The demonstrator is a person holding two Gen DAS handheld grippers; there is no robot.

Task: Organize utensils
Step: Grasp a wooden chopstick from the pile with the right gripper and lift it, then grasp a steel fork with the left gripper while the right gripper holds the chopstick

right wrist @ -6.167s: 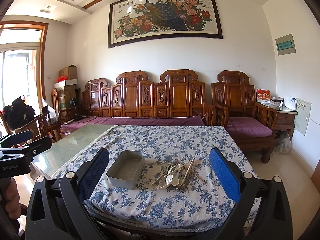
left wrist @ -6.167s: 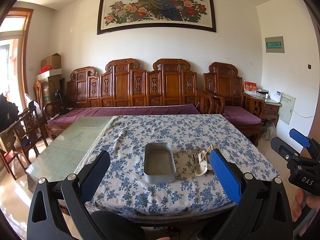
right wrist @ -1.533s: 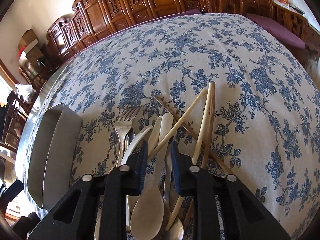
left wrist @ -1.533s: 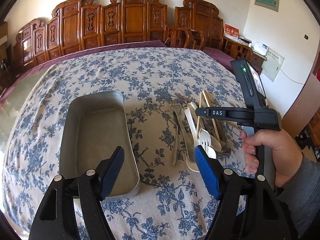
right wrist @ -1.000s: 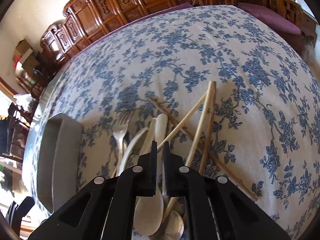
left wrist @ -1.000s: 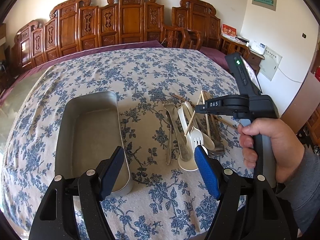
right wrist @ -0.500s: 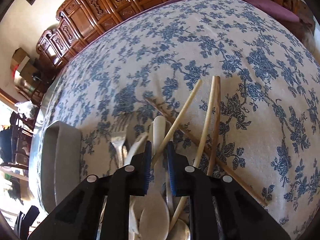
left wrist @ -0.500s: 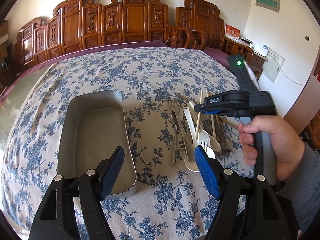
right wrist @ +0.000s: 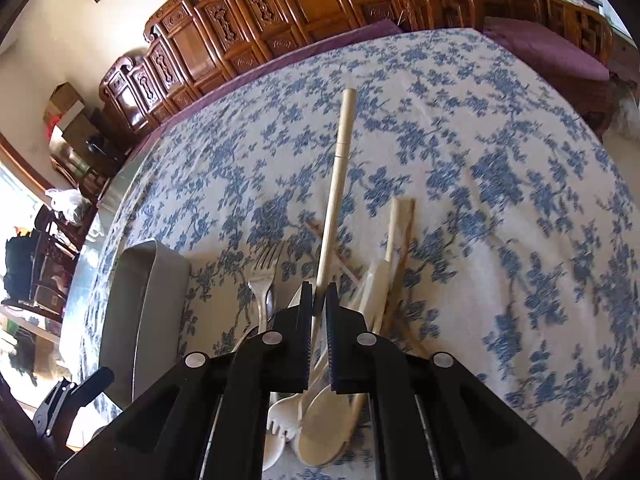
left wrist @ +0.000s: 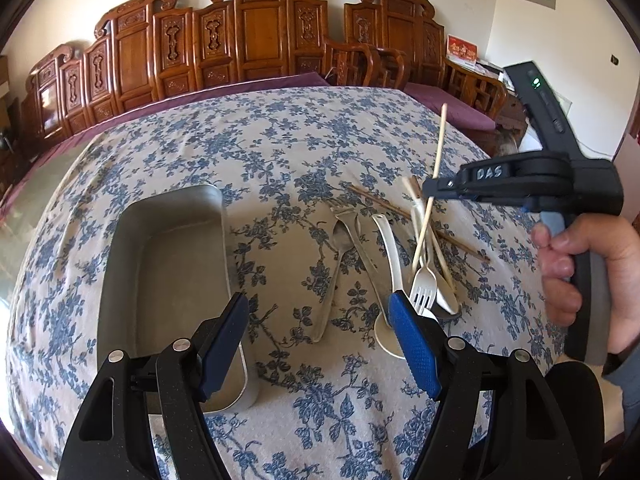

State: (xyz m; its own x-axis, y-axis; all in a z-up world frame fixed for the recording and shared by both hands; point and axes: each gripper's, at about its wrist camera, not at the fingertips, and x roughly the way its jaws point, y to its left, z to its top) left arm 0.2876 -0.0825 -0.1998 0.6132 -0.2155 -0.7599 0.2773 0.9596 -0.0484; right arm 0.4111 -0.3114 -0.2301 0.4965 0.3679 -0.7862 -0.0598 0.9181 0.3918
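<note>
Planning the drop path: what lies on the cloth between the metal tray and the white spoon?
In the left wrist view, a metal spoon and a metal fork lie between the metal tray and the white spoon; otherwise bare tablecloth.

Blue-flowered cream cloth [left wrist: 280, 152] on my table. Grey metal tray [left wrist: 168, 264]. Pale chopstick [right wrist: 336, 184]; white plastic fork [left wrist: 424, 288]. My claw pads [left wrist: 412, 340]: blue.

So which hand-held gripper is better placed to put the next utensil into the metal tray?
Right. The right hand-held gripper is already shut on a light chopstick, lifted above the utensil pile. The left hand-held gripper is open and holds nothing, near the metal tray.
</note>
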